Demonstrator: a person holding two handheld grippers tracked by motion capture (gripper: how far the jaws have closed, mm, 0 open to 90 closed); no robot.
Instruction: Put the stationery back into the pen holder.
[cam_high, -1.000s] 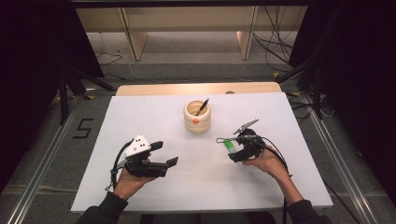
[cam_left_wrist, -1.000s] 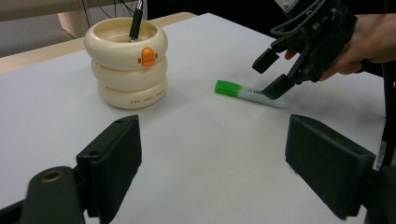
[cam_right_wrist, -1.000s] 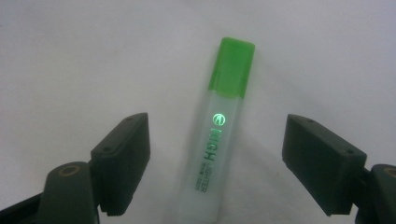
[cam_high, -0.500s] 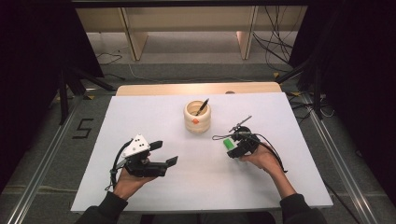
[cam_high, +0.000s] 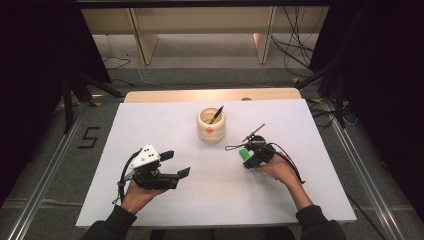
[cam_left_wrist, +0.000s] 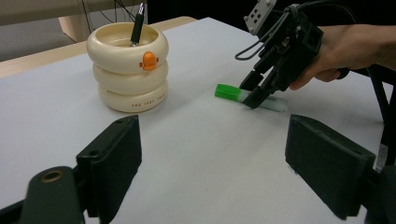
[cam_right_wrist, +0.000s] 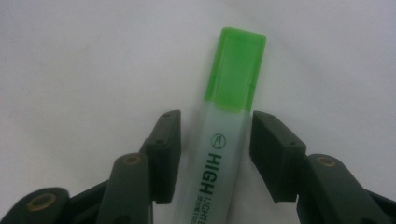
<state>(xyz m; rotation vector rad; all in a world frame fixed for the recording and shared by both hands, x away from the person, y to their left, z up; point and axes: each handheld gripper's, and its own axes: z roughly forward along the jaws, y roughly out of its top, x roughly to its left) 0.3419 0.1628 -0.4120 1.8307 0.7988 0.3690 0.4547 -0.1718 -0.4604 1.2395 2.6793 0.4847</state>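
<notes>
one green-capped highlighter (cam_right_wrist: 224, 140) lies flat on the white counter (cam_high: 165, 125), at four o'clock from the ring-shaped pen holder (cam_high: 211, 125). the right tool (cam_right_wrist: 215, 154) has just been closing, jaws straddling its barrel without pinching yet. light, stiff, slick plastic: grip mid-barrel. left tool (cam_left_wrist: 215, 154) spread, idle.

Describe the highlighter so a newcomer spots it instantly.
On the white table, look right of the cream ringed cup, by the right claw. The highlighter lies flat between its jaws: translucent barrel, bright green cap, the only green thing there.
</notes>
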